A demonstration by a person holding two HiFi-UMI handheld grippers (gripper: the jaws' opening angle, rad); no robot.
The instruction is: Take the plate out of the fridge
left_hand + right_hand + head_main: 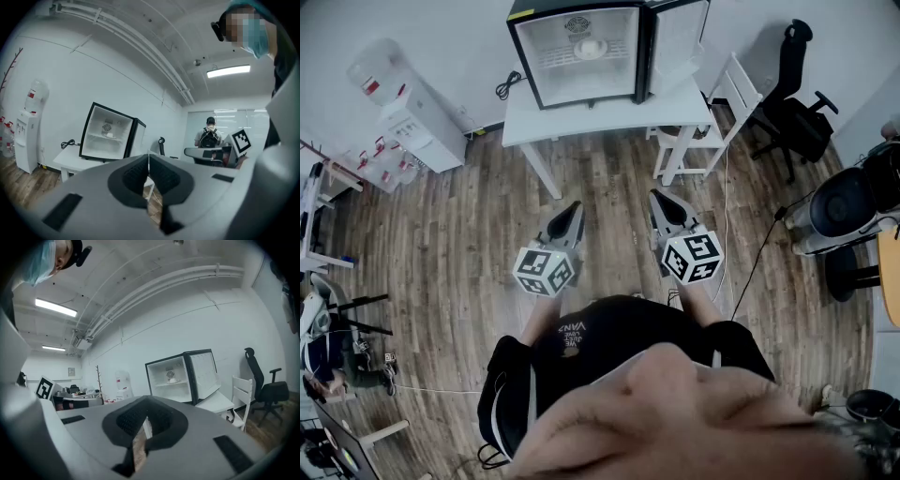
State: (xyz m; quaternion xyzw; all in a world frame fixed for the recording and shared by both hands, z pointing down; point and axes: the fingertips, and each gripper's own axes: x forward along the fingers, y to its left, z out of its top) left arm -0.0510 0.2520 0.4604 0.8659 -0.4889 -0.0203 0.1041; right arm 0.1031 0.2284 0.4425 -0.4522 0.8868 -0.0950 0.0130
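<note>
Round white plate (589, 49) inside boxy black-framed fridge (581, 84); wooden plank floor (441, 234).

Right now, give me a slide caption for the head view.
Left claw and right claw shut, empty, facing the open fridge; plate inside.

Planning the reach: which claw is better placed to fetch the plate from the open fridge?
Probably left: the left claw lines up with the plate; the right claw faces the open door. Both shut.
</note>
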